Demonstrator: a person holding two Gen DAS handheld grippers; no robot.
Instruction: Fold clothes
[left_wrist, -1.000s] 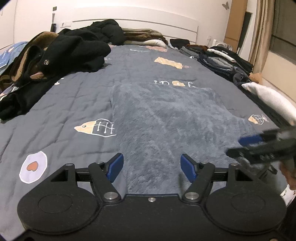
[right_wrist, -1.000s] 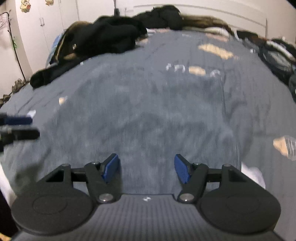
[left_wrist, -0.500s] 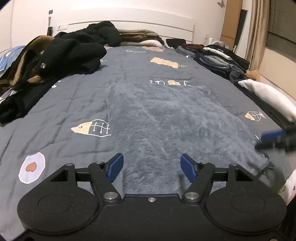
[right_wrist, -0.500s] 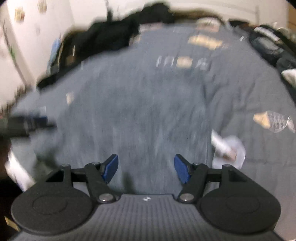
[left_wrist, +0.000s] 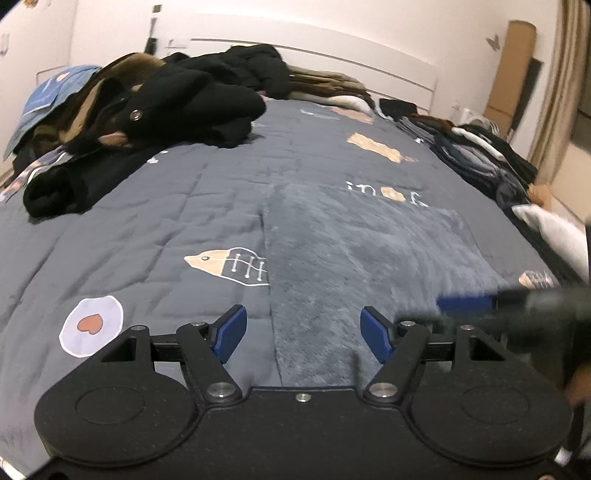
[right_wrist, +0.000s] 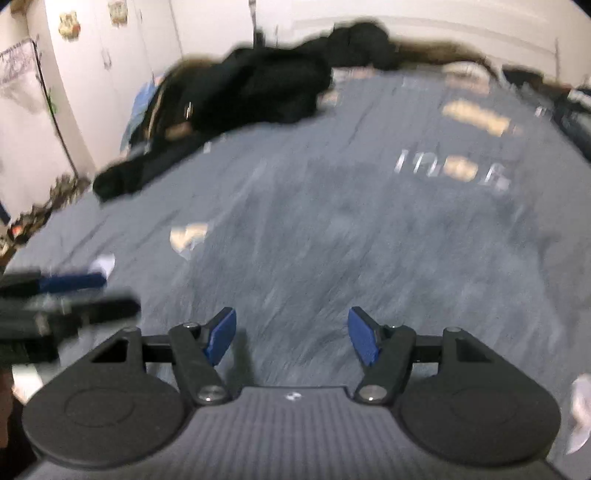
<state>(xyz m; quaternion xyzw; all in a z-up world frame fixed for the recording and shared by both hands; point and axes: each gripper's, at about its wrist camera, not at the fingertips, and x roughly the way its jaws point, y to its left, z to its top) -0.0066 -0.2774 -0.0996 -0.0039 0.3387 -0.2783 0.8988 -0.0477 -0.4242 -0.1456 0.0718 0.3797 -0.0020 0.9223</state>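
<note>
Left gripper (left_wrist: 301, 334) unclenched, empty, right gripper (right_wrist: 291, 339) likewise, grey fleece garment (left_wrist: 369, 258) flat just ahead

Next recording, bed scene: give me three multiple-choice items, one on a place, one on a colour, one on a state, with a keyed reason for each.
1. Where does the pile of black and brown coats lie?
A. far left of the bed
B. on the floor
C. between the fingers

2. What colour are the pads of the left gripper?
A. red
B. blue
C. white

3. How does the right gripper stand?
A. shut on cloth
B. shut, empty
C. open, empty

Key: 1 A, the pile sits upper left on the quilt. 2 B, both pads show blue. 3 C, a wide gap with only the fluffy grey garment lying beyond.
</note>
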